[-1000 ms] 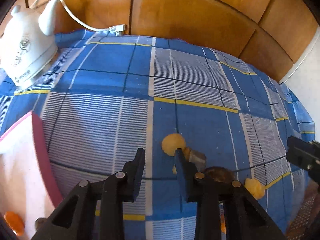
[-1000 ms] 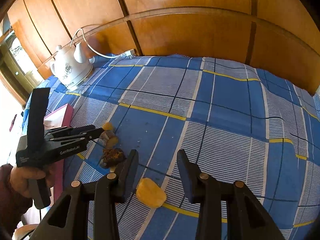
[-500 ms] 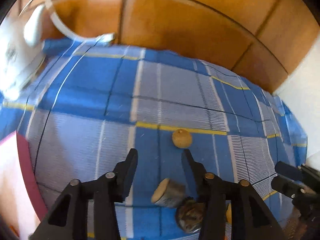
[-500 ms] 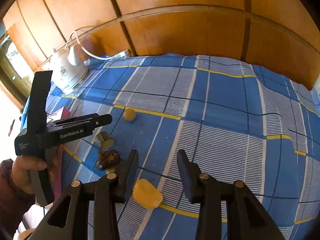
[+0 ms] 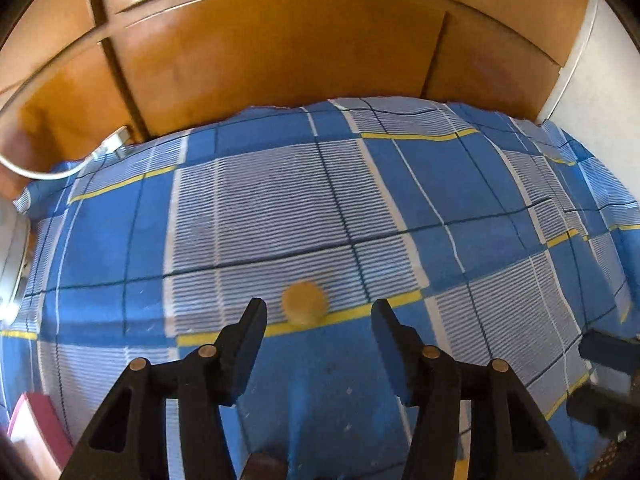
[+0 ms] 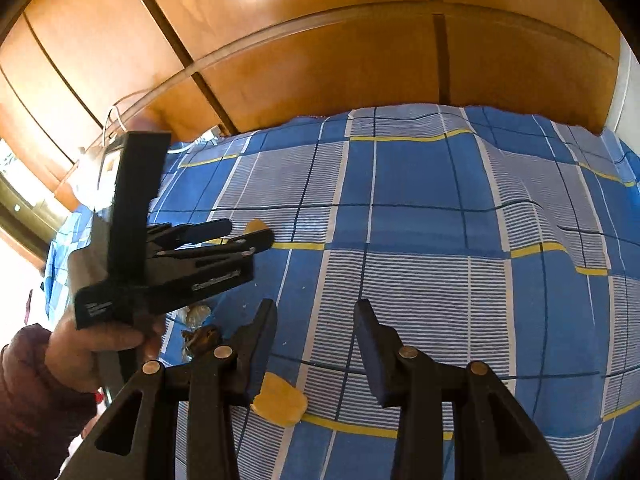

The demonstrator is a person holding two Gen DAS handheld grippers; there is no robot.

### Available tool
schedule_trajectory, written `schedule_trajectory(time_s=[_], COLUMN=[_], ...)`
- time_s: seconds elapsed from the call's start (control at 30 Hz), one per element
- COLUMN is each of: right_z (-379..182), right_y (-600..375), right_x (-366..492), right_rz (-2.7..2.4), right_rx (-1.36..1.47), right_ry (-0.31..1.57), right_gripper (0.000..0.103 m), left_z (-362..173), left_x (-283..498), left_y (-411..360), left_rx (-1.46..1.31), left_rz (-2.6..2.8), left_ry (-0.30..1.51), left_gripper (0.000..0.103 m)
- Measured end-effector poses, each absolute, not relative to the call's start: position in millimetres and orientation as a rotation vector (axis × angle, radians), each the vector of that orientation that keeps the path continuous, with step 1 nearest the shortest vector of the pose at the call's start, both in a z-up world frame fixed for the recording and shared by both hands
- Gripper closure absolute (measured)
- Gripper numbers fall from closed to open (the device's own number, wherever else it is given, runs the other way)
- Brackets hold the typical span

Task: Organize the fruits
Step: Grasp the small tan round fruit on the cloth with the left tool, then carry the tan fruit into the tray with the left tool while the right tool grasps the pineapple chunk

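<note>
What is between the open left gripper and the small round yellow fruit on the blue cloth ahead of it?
Nothing visible. The left gripper is open and the round yellow fruit lies on bare checked cloth just beyond the fingertips, roughly centred between them. The image is motion-blurred, so small obstacles cannot be excluded.

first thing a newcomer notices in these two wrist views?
Likely the blue plaid cloth filling both views, against orange wood panels. Next, the open left gripper lined up on a small round yellow fruit just past its fingertips. In the right wrist view, the open right gripper hangs above a yellow fruit piece.
</note>
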State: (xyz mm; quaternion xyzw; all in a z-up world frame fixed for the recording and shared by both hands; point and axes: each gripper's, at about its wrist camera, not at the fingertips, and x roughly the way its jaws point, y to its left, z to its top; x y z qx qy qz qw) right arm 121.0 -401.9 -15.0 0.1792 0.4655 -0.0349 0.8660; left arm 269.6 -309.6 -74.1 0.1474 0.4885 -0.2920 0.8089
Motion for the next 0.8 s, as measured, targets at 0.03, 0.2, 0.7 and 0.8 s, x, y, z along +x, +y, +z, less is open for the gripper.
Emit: schedule_trajectory(time_s=[0.03, 0.2, 0.7, 0.8], right_z=[-15, -16, -19, -22], right_y=[-402, -401, -401, -398], right_x=[121, 122, 123, 124], right_rz=[-0.071, -0.061, -0.074, -0.068], right_rx=[0.381, 0.387, 0.37, 0.355], right_ry=[0.976, 0.983, 0.998, 1.012], right_gripper=[0.063, 0.063, 0.063, 0.063], left_z=[-76, -86, -68, -52], left_x=[271, 278, 262, 245], left_y=[-313, -321, -290, -275], left_rx=[0.32, 0.33, 0.227, 0.216], left_rz=[-0.626, -0.6, -0.615, -0.611], left_ry=[1.048, 1.066, 1.033, 0.983], left_gripper=[0.048, 0.053, 0.076, 0.076])
